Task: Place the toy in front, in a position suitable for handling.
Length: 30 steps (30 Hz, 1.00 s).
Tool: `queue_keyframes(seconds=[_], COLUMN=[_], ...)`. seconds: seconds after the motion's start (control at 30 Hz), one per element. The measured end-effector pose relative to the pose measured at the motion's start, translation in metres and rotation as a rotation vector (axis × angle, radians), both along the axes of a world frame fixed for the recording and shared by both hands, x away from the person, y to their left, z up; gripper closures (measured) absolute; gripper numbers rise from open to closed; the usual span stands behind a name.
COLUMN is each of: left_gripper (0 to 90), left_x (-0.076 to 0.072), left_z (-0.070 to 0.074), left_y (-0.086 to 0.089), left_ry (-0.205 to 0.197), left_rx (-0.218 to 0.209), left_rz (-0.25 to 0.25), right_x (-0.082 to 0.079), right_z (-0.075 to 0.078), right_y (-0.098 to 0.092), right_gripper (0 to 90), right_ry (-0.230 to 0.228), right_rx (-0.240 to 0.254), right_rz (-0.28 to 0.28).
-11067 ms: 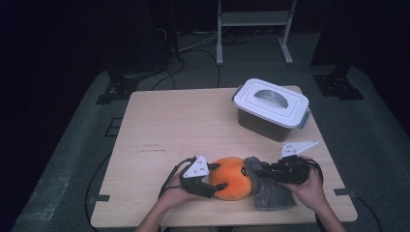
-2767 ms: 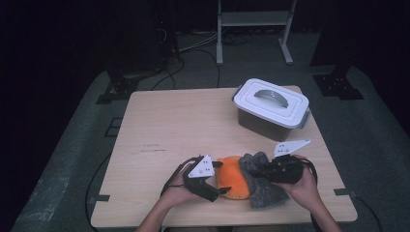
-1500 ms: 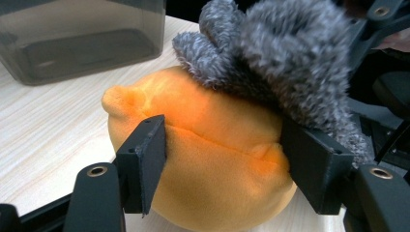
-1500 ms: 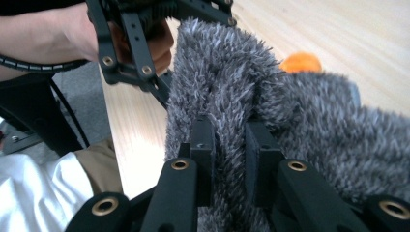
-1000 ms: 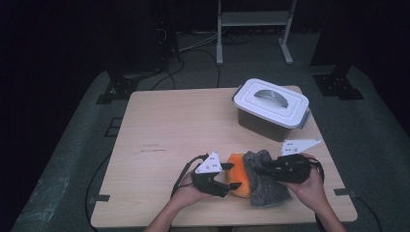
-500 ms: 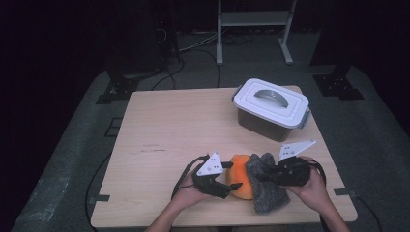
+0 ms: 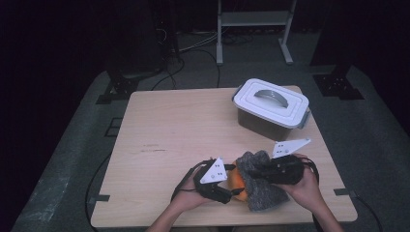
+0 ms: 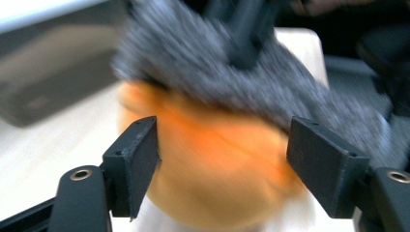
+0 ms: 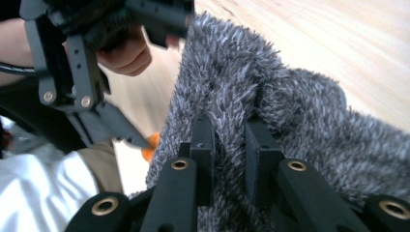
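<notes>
- Two grippers are worked at the table's (image 7: 159, 125) near edge: the right gripper (image 9: 229, 133) is clamped on a fold of the grey cloth (image 9: 300, 125), while the left gripper (image 8: 222, 159) has just been opening, its jaws standing off either side of the orange ball (image 8: 212, 164).
- With the ball released, it could roll off the near edge if the cloth is tugged.
- The cloth could slip from so narrow a pinch.
- The ball's surface is blurred, and much of it is hidden by cloth; what it is cannot be told.

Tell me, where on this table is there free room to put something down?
The whole left half of the table is bare, as is the strip behind the lidded box. The near edge is crowded: both grippers work around the orange ball and grey furry cloth.
</notes>
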<state>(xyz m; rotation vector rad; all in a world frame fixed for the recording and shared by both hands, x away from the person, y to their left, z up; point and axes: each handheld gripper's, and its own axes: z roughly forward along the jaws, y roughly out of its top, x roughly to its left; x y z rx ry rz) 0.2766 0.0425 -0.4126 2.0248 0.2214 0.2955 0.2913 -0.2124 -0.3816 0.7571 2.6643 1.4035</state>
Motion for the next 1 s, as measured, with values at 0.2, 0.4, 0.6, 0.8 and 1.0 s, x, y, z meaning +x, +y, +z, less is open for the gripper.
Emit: queue_keyframes(seconds=[0.2, 0.4, 0.6, 0.8, 1.0], left_gripper=[28.7, 30.5, 27.3, 30.9, 33.0], left_x=[0.002, 0.002, 0.005, 0.004, -0.005], left_z=[-0.005, -0.007, -0.004, -0.002, -0.003], left_y=[-0.002, 0.001, 0.005, 0.004, -0.003], left_ry=[0.023, 0.018, 0.028, 0.024, -0.001], left_rx=[0.003, 0.034, 0.027, 0.021, 0.025], left_rz=[0.026, 0.015, 0.020, 0.042, -0.035], right_x=[-0.002, 0.000, 0.009, 0.007, 0.001], right_z=[-0.003, 0.000, -0.012, -0.014, 0.000], right_y=[0.004, -0.008, -0.030, -0.022, -0.015], right_gripper=[75.9, 75.9, 75.9, 75.8, 75.7], right_ry=[0.027, 0.019, 0.069, 0.098, 0.055], right_rx=[0.020, 0.002, 0.018, 0.006, 0.020], right_rz=[0.035, 0.004, -0.048, 0.011, 0.019])
